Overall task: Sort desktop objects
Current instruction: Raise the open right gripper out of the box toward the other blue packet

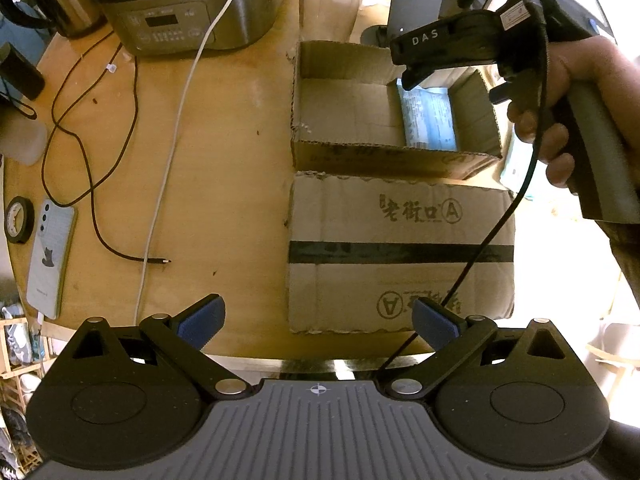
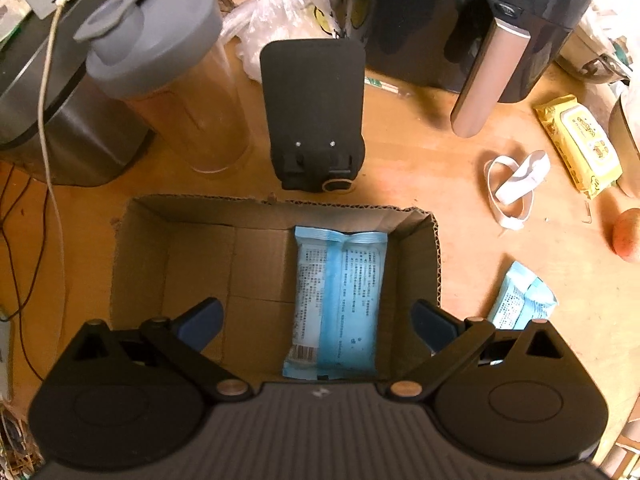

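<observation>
An open cardboard box [image 2: 140, 252] sits on the wooden table, and a light-blue wipes pack [image 2: 338, 300] lies flat against its right wall. My right gripper [image 2: 316, 324] hovers open above the box, nothing between its fingers. A second blue pack [image 2: 520, 300] lies on the table just right of the box. In the left wrist view the same box [image 1: 344, 108] holds the blue pack [image 1: 430, 120], and the right gripper [image 1: 416, 68], held by a hand, hangs over it. My left gripper [image 1: 318, 320] is open and empty near the table's front edge.
A closed taped carton [image 1: 400, 248] lies in front of the box. Left of it are a phone [image 1: 50, 256], a tape roll [image 1: 19, 219], cables and a rice cooker [image 1: 188, 8]. Behind the box stand a shaker bottle [image 2: 176, 76], a black stand [image 2: 316, 116], an air fryer [image 2: 480, 20], yellow wipes [image 2: 580, 144], a white strap [image 2: 516, 184].
</observation>
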A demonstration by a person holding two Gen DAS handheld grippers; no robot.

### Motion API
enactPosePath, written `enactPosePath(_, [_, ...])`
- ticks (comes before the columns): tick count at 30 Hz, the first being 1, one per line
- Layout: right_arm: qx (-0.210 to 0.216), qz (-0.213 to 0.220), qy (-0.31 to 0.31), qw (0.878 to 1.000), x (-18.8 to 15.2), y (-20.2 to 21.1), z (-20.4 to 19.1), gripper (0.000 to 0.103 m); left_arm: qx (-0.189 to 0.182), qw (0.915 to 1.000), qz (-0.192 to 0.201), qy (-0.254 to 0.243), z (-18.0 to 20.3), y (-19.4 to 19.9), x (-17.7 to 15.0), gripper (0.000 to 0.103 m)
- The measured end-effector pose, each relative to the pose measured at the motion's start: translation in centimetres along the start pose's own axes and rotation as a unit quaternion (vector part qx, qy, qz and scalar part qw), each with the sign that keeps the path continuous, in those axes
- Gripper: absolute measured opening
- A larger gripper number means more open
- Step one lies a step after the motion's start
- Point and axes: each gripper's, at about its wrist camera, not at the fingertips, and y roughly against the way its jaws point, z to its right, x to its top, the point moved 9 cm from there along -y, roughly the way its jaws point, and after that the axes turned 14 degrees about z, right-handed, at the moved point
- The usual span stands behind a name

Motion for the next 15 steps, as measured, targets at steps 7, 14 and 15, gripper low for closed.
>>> enactPosePath(7, [-0.001, 0.003, -0.001, 1.0, 0.34, 0.66, 0.22, 0.103, -0.001, 1.0, 0.002, -0.001, 0.29, 0.15, 0.0, 0.103])
enactPosePath(14, [-0.001, 0.008, -0.005, 1.0, 0.53, 1.06, 0.76, 0.103, -0.001, 1.0, 0.003, -0.004, 0.62, 0.3, -0.08, 0.103])
enactPosePath(15, [-0.004, 0.008, -0.007, 1.0, 0.52, 1.09, 0.91, 0.103, 0.0, 1.0, 0.003, -0.005, 0.67, 0.31, -0.09, 0.103])
